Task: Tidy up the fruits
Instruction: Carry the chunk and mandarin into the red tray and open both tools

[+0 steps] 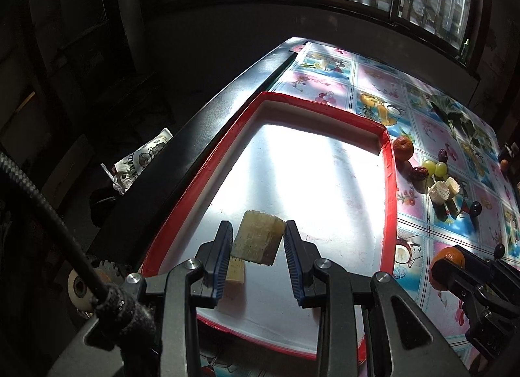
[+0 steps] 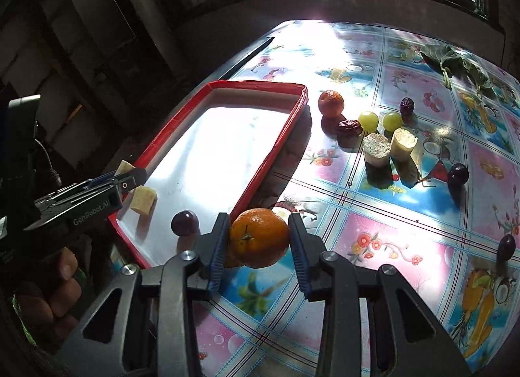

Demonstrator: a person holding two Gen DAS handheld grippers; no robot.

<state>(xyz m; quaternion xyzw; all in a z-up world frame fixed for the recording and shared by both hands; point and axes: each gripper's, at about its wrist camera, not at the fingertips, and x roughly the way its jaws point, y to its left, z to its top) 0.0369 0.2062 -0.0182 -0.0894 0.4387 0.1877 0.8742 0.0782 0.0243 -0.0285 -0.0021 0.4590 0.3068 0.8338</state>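
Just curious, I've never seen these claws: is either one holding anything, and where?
The left gripper holds a sugarcane chunk by its sides; the right gripper holds an orange by its sides.

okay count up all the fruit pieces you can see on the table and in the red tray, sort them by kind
Oranges: 2, one on the table, one in the right tool
Sugarcane chunks: 4, two on the table, one in the red tray, one at the left tool
Green grapes: 2
Dark grapes: 3
Red dates: 2
Total: 13
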